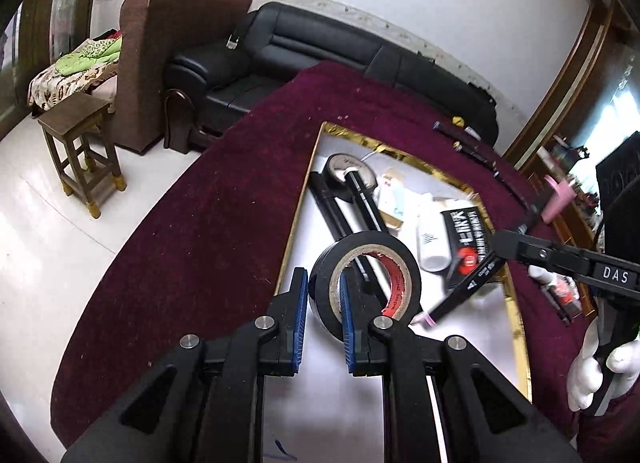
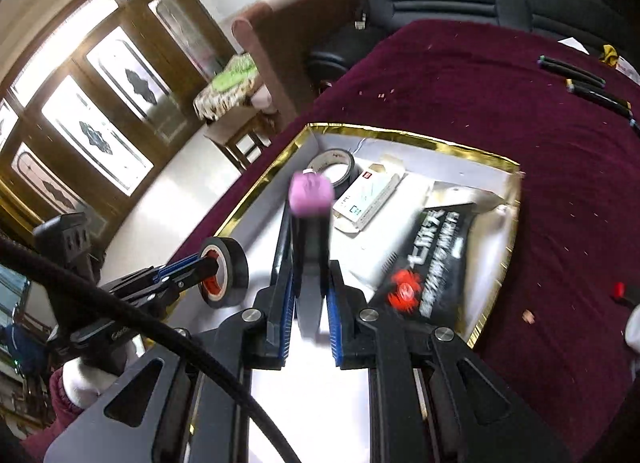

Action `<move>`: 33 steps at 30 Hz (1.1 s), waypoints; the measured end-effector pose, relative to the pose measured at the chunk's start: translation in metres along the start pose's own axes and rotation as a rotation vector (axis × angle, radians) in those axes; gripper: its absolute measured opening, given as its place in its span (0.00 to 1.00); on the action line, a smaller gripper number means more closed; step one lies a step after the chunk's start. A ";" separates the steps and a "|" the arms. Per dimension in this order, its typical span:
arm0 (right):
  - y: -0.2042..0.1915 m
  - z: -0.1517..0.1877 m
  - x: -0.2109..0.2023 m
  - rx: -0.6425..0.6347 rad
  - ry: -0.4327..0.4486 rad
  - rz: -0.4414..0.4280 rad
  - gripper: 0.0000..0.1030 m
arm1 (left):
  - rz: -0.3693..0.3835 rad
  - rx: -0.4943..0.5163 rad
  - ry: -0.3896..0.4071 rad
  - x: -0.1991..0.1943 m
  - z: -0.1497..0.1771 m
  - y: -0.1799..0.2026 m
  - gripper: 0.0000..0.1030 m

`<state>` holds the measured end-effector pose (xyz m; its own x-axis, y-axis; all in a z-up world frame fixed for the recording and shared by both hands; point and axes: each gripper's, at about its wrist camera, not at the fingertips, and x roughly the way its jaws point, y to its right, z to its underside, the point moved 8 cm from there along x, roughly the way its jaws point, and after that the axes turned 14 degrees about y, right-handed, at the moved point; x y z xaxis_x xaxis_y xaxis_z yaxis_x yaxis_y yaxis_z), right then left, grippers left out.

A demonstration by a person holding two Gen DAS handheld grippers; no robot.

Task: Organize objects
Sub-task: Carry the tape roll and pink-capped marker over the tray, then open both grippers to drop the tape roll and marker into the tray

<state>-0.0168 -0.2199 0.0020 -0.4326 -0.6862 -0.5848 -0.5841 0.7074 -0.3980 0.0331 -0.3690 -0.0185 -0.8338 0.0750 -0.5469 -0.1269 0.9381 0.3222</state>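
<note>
Tape roll is light and stiff; your left gripper pinches its wall, one pad inside the core, above the gold-rimmed box. Right gripper is clamped on a slim, hard, slippery marker mid-barrel, also over the box.

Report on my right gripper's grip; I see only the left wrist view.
Observer: The right gripper is shut on the marker; both blue pads press its barrel.
Operator: Give me where its cap points.
Observer: The pink cap points straight ahead along the fingers, out over the tray.
Operator: Check the cloth right of the tray.
Observer: A small red thing lies on the cloth, apart from the tray; it is too blurred to name.
</note>
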 end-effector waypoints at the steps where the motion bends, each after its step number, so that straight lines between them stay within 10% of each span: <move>1: -0.001 0.000 0.010 -0.003 -0.014 0.008 0.13 | 0.000 0.001 -0.004 0.004 0.001 0.000 0.12; 19: 0.007 0.005 0.067 -0.002 -0.114 0.071 0.18 | -0.161 0.275 -0.021 0.004 0.005 0.016 0.13; 26: 0.007 0.001 0.054 0.018 -0.082 0.063 0.26 | -0.162 0.229 -0.030 0.005 0.003 0.016 0.14; 33: 0.006 -0.005 0.028 0.057 -0.020 0.032 0.36 | -0.111 0.131 0.020 -0.019 -0.011 0.019 0.37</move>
<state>-0.0360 -0.2357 -0.0136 -0.4368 -0.6597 -0.6116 -0.5299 0.7381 -0.4177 0.0410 -0.3568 0.0064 -0.8293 -0.0366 -0.5576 -0.1483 0.9765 0.1565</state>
